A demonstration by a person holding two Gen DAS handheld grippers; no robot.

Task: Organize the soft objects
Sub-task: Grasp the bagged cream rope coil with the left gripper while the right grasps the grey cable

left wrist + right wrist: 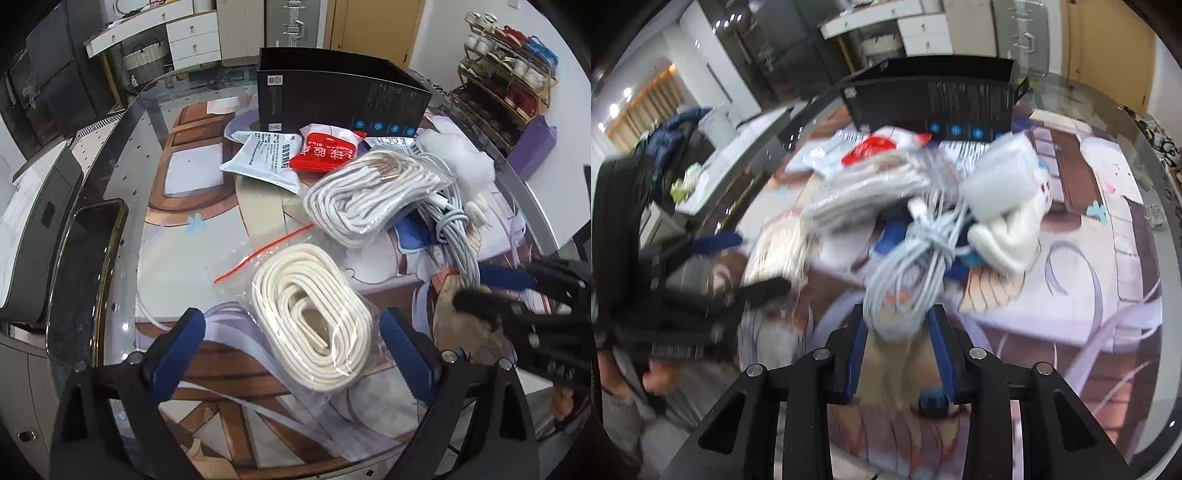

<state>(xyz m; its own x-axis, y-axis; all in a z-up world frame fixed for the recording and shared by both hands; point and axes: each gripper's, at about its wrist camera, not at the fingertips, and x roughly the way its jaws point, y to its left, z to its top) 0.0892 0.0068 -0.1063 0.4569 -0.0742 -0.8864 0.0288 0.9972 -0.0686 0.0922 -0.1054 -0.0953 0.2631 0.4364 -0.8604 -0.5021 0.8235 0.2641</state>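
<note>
My left gripper (291, 325) is open, its blue fingers on either side of a bagged cream cable coil (314, 317) lying on the glass table. A second bagged white cable coil (373, 192) lies behind it. My right gripper (897, 325) is shut on a grey cable bundle (912, 266); the same bundle (454, 236) and the right gripper (517, 291) show in the left wrist view at the right. A red packet (328, 147), a white printed pouch (266, 158) and white stuffing (458, 155) lie near an open black box (340, 96). The right wrist view is blurred.
A black phone (92, 243) lies at the table's left edge. A shoe rack (509, 70) stands at the back right, drawers and a basket at the back left. A white plush (1008, 236) lies beside the grey bundle.
</note>
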